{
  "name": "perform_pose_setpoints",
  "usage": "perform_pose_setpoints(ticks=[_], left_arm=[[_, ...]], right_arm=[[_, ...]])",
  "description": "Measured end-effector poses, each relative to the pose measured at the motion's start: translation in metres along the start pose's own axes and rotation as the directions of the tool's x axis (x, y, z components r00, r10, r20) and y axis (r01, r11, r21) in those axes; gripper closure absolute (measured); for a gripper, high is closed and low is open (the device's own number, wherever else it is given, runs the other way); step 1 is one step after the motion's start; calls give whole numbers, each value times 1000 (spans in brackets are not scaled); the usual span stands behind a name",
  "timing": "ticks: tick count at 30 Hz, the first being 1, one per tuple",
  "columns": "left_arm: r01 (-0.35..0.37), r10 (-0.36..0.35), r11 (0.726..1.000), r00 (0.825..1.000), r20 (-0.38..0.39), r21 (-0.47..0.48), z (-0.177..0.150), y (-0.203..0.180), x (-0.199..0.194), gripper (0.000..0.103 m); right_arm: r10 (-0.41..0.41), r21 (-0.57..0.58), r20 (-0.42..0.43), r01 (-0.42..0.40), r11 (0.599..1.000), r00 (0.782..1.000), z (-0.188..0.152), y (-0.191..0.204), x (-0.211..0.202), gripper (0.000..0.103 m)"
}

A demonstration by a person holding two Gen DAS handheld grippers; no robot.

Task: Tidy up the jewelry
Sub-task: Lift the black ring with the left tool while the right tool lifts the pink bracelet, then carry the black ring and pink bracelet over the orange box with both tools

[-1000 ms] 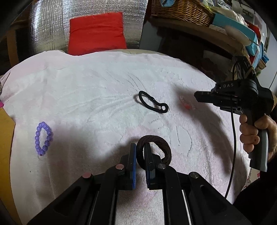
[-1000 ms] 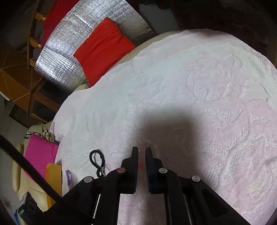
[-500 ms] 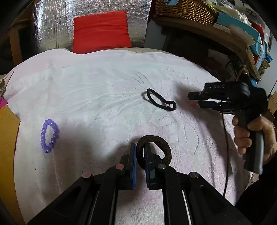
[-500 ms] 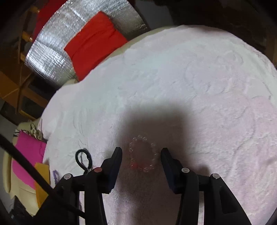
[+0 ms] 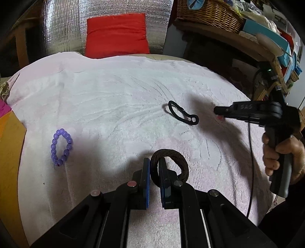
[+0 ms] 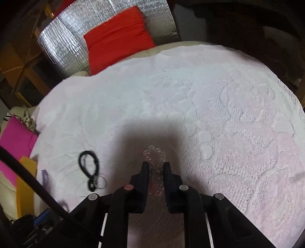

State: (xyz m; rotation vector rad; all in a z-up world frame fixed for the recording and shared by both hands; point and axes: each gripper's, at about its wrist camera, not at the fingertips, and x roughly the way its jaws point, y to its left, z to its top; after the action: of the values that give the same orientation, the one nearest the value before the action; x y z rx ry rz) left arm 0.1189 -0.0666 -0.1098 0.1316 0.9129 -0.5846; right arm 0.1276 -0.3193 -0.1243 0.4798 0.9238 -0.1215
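Jewelry lies scattered on a pale pink, embossed terry towel (image 5: 118, 106). In the left wrist view, a bracelet of round purple beads (image 5: 61, 147) rests in an oval loop at the left of the towel, well apart from the rest. A thin black elastic hair tie (image 5: 182, 115), bent into a wavy loop, lies near the middle. The left gripper (image 5: 154, 167) has its blue-padded fingers drawn close together, pinching one side of a thick dark brown fabric hair band (image 5: 170, 165); one finger passes through the ring, whose free side curves off to the right just over the towel. At the right a bare hand (image 5: 282, 158) holds the handle of the black right gripper (image 5: 219, 111), whose body bears the pale letters "DAS". A small red spot shows under its tip, too small to make out. Behind the towel stand a red cushion (image 5: 116, 36) against silver quilted foil, and a wicker basket (image 5: 207, 13).

In the right wrist view, a bracelet of clear, glassy beads (image 6: 155, 167) lies in shadow on the towel, with a reddish tint at its near end. The right gripper's fingers (image 6: 145, 171) stand narrowly apart with the bracelet squeezed long between them, its far end poking past the tips. The black hair tie lies to the left, a small clear ring (image 6: 101, 182) beside its near end.
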Motion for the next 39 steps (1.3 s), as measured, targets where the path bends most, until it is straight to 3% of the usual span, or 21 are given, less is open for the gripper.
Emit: perform_pose_setpoints(ticks=[8, 16, 28, 39], left_arm=[[-44, 44, 999, 999, 13, -8, -2, -5, -6, 94], [-109, 111, 994, 990, 87, -29, -1, -2, -27, 94], [-185, 193, 980, 973, 123, -71, -5, 25, -49, 94], [-238, 251, 965, 958, 138, -109, -9, 48, -66, 94]], right_arm=[[120, 53, -1, -120, 991, 993, -7, -5, -25, 87], [178, 1, 9, -178, 984, 984, -23, 12, -52, 87], [260, -81, -42, -263, 961, 965, -42, 74, -46, 87], [273, -151, -118, -289, 945, 955, -66, 120, -22, 87]])
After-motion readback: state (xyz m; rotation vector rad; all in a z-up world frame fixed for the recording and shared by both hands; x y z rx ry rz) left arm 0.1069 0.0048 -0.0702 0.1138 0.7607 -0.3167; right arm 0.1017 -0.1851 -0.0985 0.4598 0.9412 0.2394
